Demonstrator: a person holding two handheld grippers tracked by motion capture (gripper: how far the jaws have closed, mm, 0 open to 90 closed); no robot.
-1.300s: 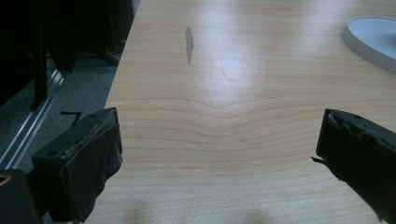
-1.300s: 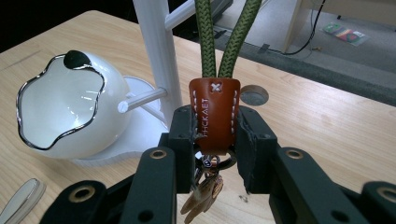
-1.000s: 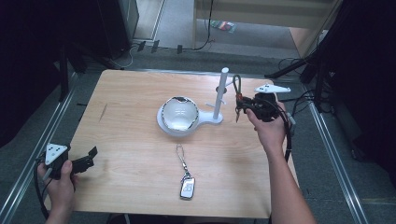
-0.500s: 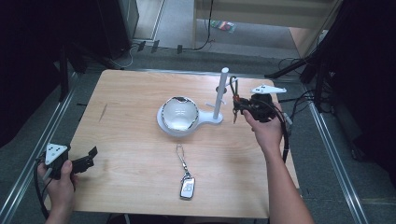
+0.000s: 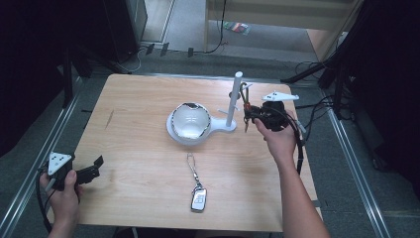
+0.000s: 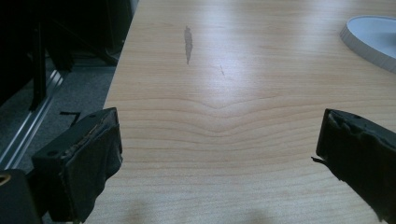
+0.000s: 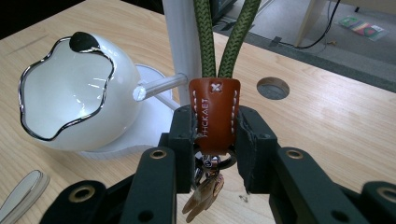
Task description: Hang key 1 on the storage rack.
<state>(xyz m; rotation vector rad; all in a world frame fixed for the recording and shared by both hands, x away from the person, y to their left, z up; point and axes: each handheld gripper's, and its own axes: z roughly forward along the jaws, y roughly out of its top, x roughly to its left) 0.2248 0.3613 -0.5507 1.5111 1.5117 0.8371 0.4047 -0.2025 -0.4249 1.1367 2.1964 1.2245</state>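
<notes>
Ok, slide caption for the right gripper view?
Right gripper clamps a brown leather key fob beside the white stand's peg.

Lab, wooden table (image 5: 148,148) amid metal rails (image 5: 29,163), floor cables (image 5: 317,106)

On the light wooden table (image 5: 138,119) a white stand with an upright post (image 5: 233,101) carries a glossy white bowl (image 5: 190,121). The right gripper (image 5: 250,115) holds a dark cord keychain (image 5: 244,96) beside the post. A silver key fob on a chain (image 5: 198,196) lies nearer. The left gripper (image 5: 94,167) rests at the table's left edge, jaws apart.
</notes>
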